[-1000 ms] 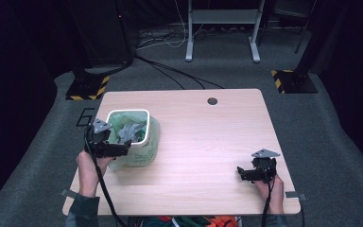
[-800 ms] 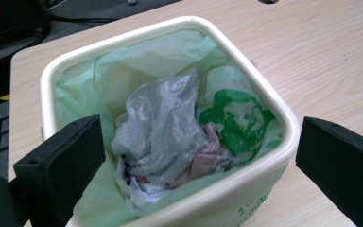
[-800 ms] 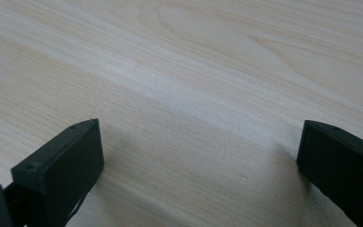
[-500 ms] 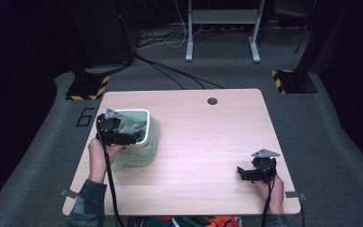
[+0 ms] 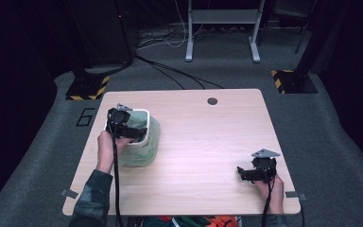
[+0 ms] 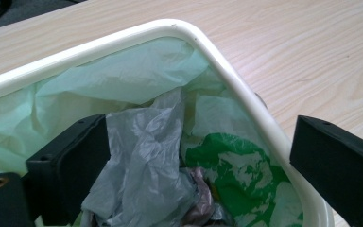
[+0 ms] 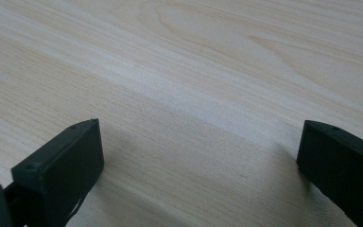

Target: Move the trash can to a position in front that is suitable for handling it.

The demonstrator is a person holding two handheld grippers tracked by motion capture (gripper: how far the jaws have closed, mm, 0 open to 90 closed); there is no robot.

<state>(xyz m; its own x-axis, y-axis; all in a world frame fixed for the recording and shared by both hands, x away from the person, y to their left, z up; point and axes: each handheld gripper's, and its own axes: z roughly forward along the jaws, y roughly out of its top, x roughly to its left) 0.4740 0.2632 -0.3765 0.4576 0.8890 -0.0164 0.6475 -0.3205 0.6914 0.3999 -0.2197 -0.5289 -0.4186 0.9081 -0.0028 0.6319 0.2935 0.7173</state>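
- A white, rounded-square plastic bin (image 5: 139, 115), lined with a thin crinkled pale green bag (image 6: 123, 80), is standing near the left edge of the smooth pale wooden table (image 5: 208, 142)
- The left gripper (image 5: 133, 132) has travelled from the bin's near side to over its rim; its jaws, spread, have just been closing slightly, straddling the rim unpinched
- The left gripper view is revealing crumpled grey film (image 6: 146, 161) inside
- The right gripper (image 5: 244, 174) is resting spread over bare wood

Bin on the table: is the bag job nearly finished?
Partly. The pale green bag already lines the white bin and hangs down its outside. In hand: the left tongs, closing a little, straddle the rim over crumpled grey plastic, gripping nothing. The right tongs wait open on the table. Probably some tucking remains.
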